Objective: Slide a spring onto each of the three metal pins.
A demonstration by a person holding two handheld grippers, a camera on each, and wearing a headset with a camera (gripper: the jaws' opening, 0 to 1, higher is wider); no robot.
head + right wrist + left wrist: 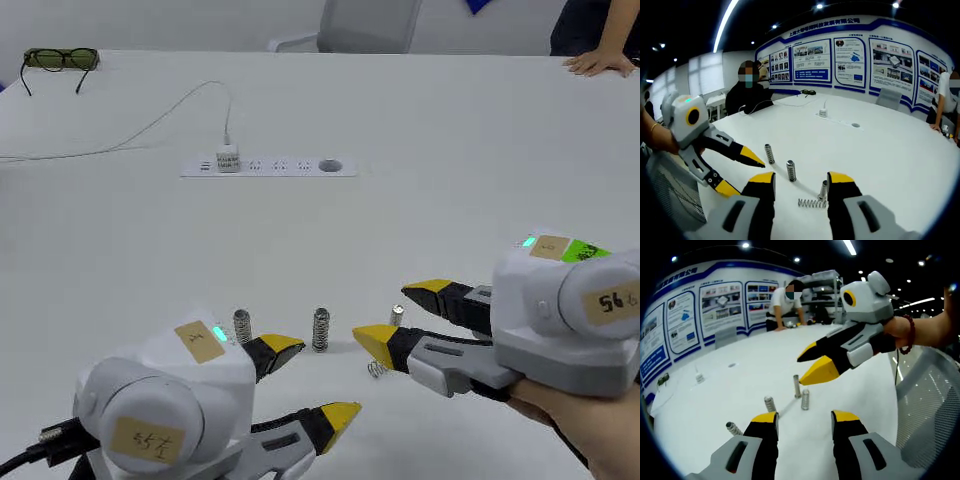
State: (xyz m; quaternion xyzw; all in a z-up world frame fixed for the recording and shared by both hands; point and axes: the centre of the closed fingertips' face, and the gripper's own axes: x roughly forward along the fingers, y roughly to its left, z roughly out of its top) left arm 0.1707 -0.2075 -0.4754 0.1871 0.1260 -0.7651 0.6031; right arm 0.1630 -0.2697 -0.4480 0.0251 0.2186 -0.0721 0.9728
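Right gripper [801, 179] has its jaws apart, holding nothing; a bare pin [824, 190] rises just ahead between the tips; a loose spring [811, 203] lies beside its foot; left gripper [325, 378] gapes empty too, a sprung pin [321, 329] and a second sprung pin [242, 325] just beyond.

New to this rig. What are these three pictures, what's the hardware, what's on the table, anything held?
No robot: a person holds a two-jaw tool in each hand. The head view comes from a headset camera looking down; the two round views from cameras riding on the left tool and right tool. On the table stand three pins: the left pin and middle pin wear springs, the right pin is bare, with a loose spring beside it. Farther back lie a power strip and glasses. Both tools are open, holding nothing.
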